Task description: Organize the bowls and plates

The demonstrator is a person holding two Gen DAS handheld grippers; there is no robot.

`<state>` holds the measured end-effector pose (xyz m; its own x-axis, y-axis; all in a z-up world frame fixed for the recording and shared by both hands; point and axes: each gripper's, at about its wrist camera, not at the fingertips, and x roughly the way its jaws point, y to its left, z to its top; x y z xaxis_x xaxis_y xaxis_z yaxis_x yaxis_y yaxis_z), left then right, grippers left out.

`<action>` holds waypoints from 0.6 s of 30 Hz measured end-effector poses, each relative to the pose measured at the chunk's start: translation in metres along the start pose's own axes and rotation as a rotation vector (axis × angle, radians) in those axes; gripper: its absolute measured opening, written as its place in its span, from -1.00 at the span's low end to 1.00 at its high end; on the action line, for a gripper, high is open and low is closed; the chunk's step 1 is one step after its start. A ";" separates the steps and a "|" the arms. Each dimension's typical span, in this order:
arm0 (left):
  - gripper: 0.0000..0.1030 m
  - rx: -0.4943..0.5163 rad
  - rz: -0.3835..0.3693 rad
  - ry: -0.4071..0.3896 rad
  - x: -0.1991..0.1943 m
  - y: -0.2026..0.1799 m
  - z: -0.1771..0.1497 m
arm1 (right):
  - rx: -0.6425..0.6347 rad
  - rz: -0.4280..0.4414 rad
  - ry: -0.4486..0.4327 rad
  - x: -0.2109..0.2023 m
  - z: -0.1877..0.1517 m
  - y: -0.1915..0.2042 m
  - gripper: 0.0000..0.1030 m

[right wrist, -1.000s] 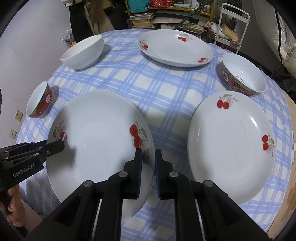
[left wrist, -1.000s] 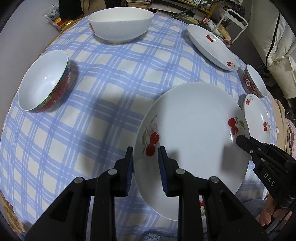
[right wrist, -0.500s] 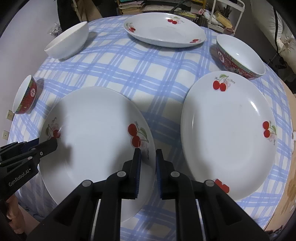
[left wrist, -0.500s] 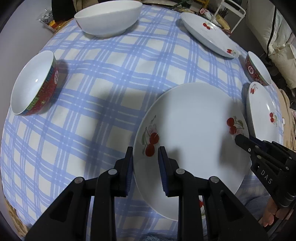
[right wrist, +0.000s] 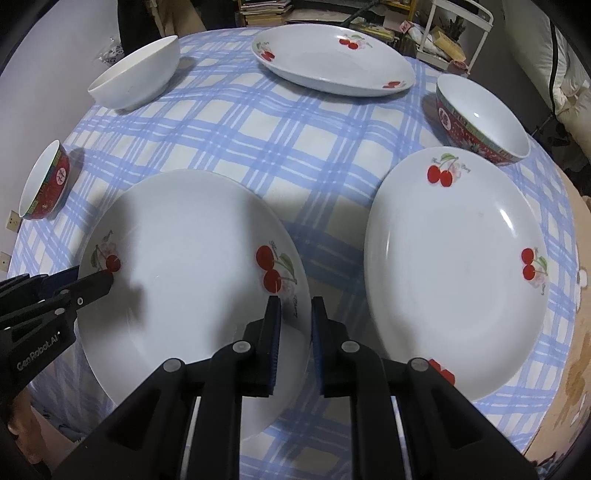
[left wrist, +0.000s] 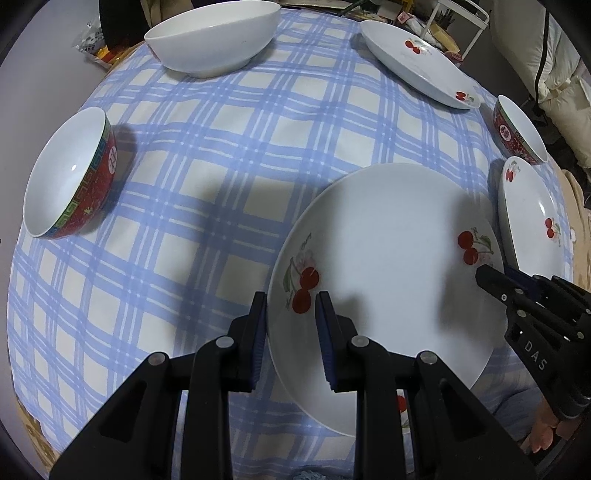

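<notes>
A large white cherry plate (left wrist: 388, 258) (right wrist: 184, 258) lies at the near side of the checked tablecloth (left wrist: 221, 147). My left gripper (left wrist: 290, 325) is shut on its left rim, one pad on top and one beneath. On the opposite rim my right gripper (right wrist: 295, 325) is shut too. Each gripper also shows in the other's view, the right gripper (left wrist: 491, 275) and the left gripper (right wrist: 99, 284). A second cherry plate (right wrist: 454, 266) sits to the right, a third plate (right wrist: 332, 62) at the far side. Under the held plate's near edge a red print (left wrist: 400, 402) shows.
A plain white bowl (left wrist: 210, 37) stands far left, a red-patterned bowl (left wrist: 70, 177) at the left edge and another red bowl (right wrist: 484, 122) at the right. Shelves and a white rack (right wrist: 461, 22) stand behind the table. A hand (left wrist: 543, 439) is at the lower right.
Both cameras have tilted slightly, so the table shifts in view. The plate stays between both grippers. The right gripper's jaws stand a little wider apart than before.
</notes>
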<state>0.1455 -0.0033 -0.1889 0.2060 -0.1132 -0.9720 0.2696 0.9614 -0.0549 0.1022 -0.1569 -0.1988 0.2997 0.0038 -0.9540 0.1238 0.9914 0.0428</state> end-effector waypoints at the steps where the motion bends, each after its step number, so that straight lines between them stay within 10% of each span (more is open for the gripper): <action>1: -0.51 0.003 0.005 -0.004 -0.001 -0.001 0.000 | -0.003 -0.003 -0.011 -0.003 0.000 0.001 -0.67; 13: -0.42 0.097 0.082 -0.132 -0.045 -0.016 0.008 | 0.050 0.066 -0.149 -0.063 0.010 -0.024 -0.67; 18: -0.09 0.121 0.104 -0.178 -0.065 -0.024 0.018 | 0.077 0.027 -0.182 -0.086 0.019 -0.051 -0.66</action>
<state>0.1427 -0.0235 -0.1205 0.3983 -0.0675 -0.9148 0.3471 0.9342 0.0822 0.0882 -0.2104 -0.1136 0.4688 -0.0002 -0.8833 0.1835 0.9782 0.0972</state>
